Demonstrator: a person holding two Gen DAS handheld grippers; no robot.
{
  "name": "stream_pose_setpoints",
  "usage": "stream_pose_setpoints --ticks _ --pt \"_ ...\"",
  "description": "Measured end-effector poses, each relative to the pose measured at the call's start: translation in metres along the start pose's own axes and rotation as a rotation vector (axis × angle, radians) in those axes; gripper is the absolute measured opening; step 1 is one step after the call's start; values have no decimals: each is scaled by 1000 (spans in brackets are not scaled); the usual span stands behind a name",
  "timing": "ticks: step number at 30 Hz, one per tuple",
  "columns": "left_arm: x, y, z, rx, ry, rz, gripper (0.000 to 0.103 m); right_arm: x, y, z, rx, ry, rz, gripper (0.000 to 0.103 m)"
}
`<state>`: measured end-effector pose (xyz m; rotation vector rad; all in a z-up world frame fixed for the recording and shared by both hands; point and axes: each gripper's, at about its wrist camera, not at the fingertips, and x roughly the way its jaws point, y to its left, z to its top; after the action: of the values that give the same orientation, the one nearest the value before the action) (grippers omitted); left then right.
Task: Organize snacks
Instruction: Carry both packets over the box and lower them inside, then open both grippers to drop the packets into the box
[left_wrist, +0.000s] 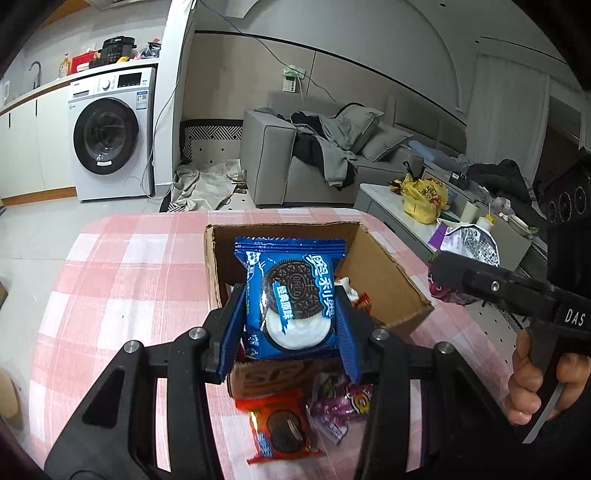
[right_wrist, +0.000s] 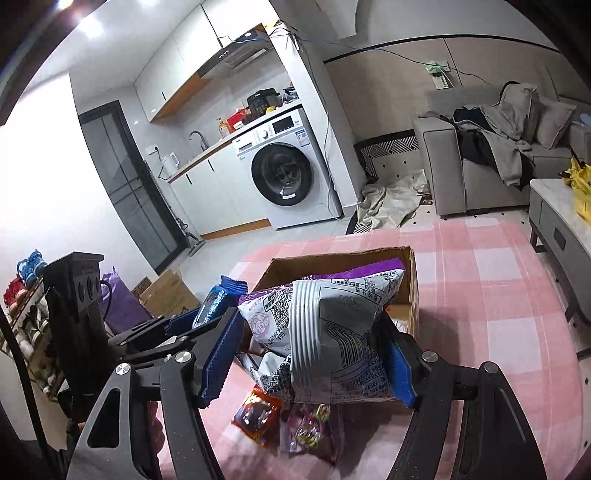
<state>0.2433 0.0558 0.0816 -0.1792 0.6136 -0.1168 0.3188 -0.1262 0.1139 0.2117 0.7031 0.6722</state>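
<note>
Above a cardboard box (left_wrist: 380, 273) on a pink checked tablecloth (left_wrist: 122, 280), the left gripper (left_wrist: 291, 325) pinches a blue cookie packet (left_wrist: 291, 299), while the right gripper (right_wrist: 314, 358) clamps a purple-and-silver chip bag (right_wrist: 332, 332) over the same box; a red cookie packet (left_wrist: 280, 432) and purple candy wrapper (left_wrist: 340, 402) lie beside it.

- The right tool (right_wrist: 314, 354) grips a purple and silver snack bag (right_wrist: 332, 332) between its two blue pads (right_wrist: 219, 354), above the near edge of the cardboard box (right_wrist: 410, 291).
- The box stands open on the table (right_wrist: 498, 295), which has a pink checked cloth.
- At the left, the left tool (right_wrist: 199, 314) holds a blue cookie pack (right_wrist: 218, 299).
- A red snack pack (right_wrist: 256, 411) and a purple candy pack (right_wrist: 310, 430) lie on the table below the bag, just beside each other.
</note>
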Motion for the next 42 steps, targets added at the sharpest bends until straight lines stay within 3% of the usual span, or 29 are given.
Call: stream_pose_setpoints --ticks 5,29,31,32,36,38,42 --pt "22 -1 12 10 5 12 42 13 -6 7 15 -31 11 72" --pt "111 13 30 13 60 49 43 83 -28 16 66 33 -14 73" --pt "109 14 30 8 63 47 47 81 -27 16 55 30 -19 79" --pt "109 14 31 5 60 51 52 79 -27 16 51 25 -30 87" --pt "96 16 29 -3 56 52 81 65 -27 15 32 7 -46 95" --pt "84 14 24 8 50 54 82 59 -28 13 25 13 -57 98" --pt "58 10 11 14 51 75 94 47 -29 7 15 39 -66 102"
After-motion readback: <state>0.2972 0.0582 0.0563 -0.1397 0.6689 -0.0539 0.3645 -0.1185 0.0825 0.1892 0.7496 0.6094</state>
